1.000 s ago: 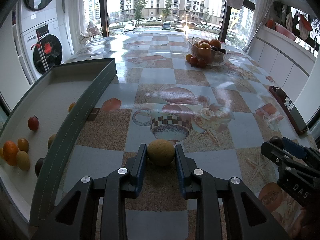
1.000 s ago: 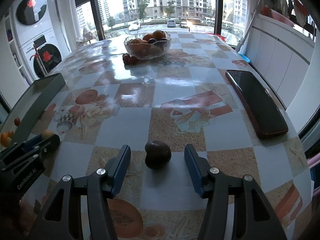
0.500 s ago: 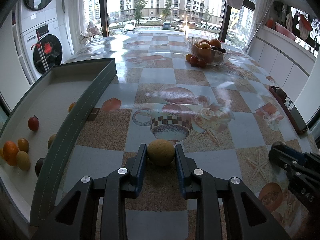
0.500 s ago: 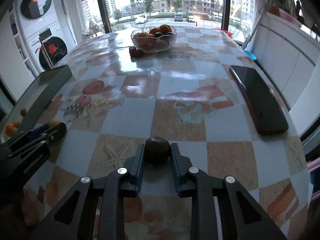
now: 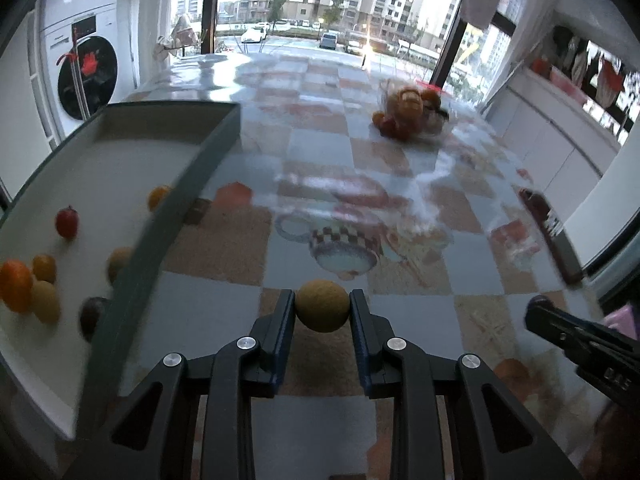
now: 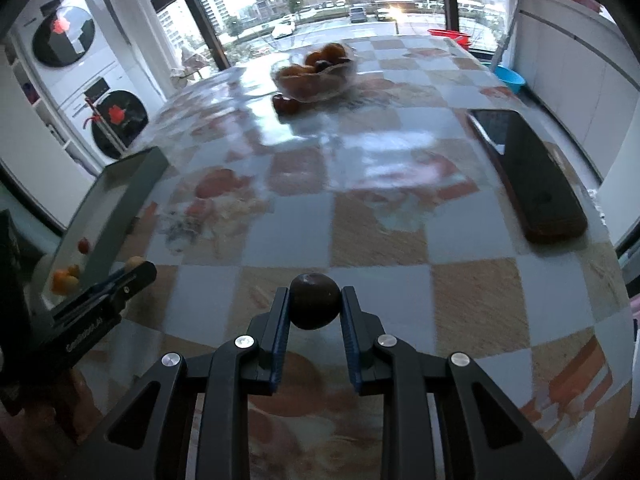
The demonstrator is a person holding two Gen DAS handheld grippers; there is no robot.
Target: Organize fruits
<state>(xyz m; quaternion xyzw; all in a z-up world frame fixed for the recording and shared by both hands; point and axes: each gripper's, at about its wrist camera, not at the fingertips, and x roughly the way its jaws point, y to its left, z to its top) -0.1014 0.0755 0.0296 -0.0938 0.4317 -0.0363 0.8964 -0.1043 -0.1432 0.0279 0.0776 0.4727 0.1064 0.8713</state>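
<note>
Currently your left tongs (image 5: 322, 312) pinch a yellow-green round fruit (image 5: 322, 305) across its widest part, one pad on each side, so it sits centred and cannot roll out forward. Your right tongs (image 6: 314, 307) clamp a dark plum-like fruit (image 6: 315, 301) the same way, pads flat on its flanks. Both fruits are held near the fingertips, which leaves them free to drop cleanly on release. Whether either fruit is clear of the surface (image 6: 380, 240) cannot be told for certain; the left view is blurred.

Outward, the grey tray (image 5: 192, 184) lies just left of your left tongs, its near wall between the held fruit and the sorted pieces inside: oranges (image 5: 16, 286), a small red fruit (image 5: 67, 222), yellowish ones and a dark one (image 5: 91, 314). Judged from that, the tray is the destination and its raised rim must be cleared on the way over.

Far across the surface a glass bowl (image 6: 314, 76) holds more fruit, with two red ones (image 6: 285, 104) touching its foot. A dark phone (image 6: 524, 172) lies well to the right, out of the path
</note>
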